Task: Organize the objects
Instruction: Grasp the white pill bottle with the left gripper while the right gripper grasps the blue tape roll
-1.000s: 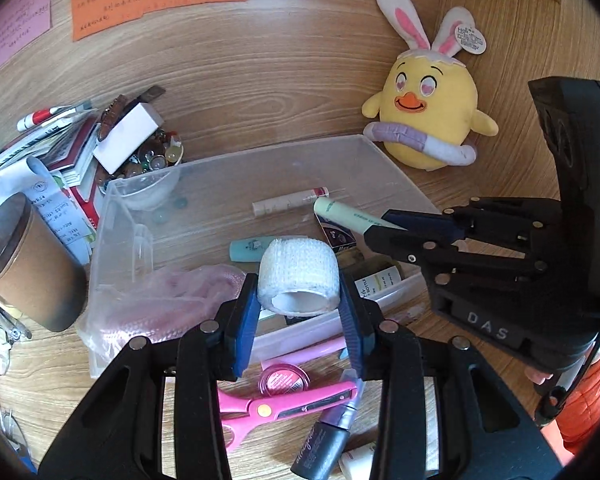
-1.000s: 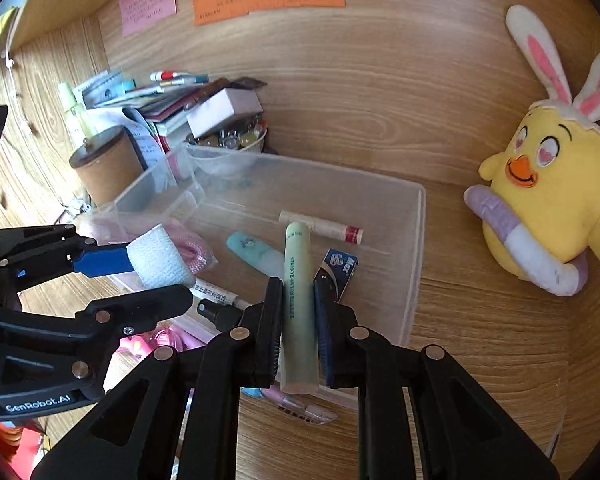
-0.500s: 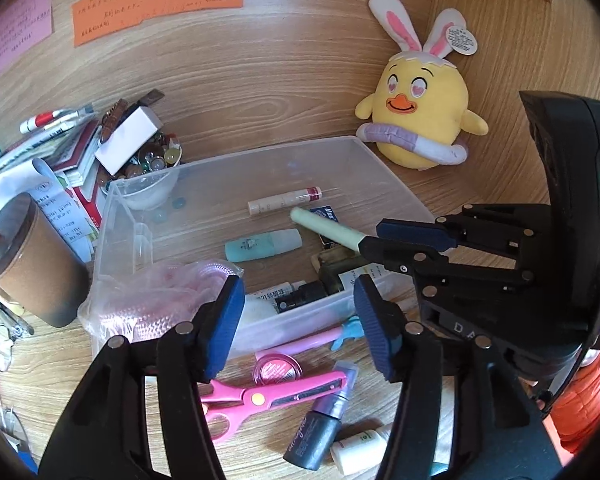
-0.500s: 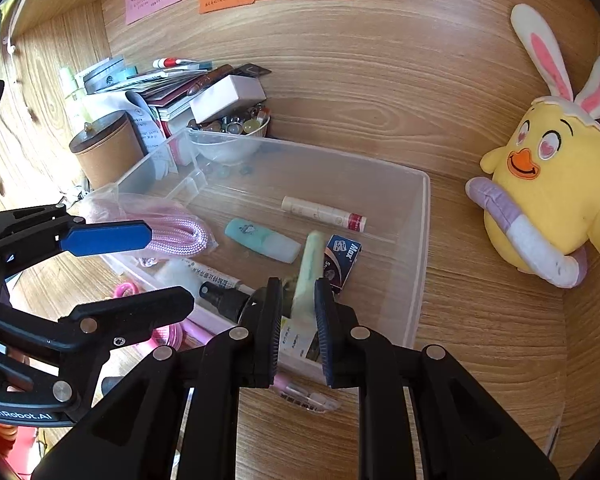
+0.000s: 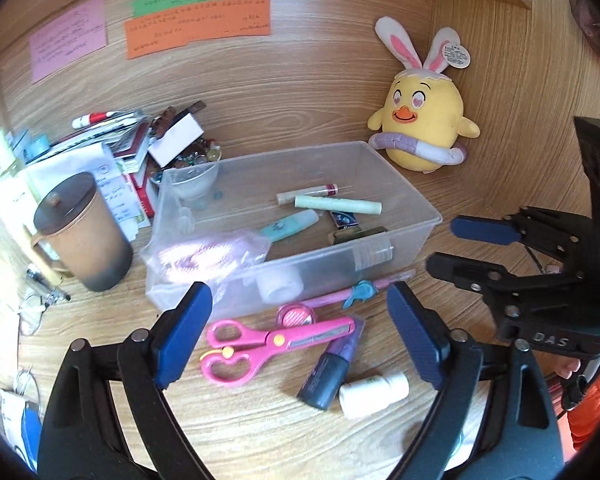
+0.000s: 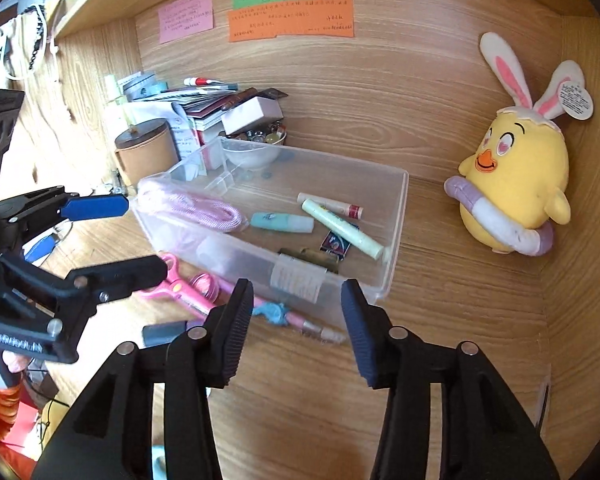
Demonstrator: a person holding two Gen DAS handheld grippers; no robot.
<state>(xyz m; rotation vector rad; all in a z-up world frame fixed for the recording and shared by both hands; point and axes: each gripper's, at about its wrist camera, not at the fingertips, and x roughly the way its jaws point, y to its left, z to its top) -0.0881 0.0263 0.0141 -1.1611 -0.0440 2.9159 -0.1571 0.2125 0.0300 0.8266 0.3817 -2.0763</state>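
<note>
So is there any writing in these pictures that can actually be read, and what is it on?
"DAS": raised letters on the black body of the right gripper.
Raised lettering on the left gripper body: too blurred to read.
Pink, green and orange paper notes on the wooden wall: handwriting too small.
Heart-shaped tag on the yellow plush chick's ear: too small.
Label on the clear plastic bin: blurred.

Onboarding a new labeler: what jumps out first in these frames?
The yellow chick plush with bunny ears, propped against the wooden wall at right. Then the clear plastic bin mid-desk, holding tubes and a pink cord, with pink scissors on the desk in front. Both the left gripper and right gripper are open and empty.
</note>
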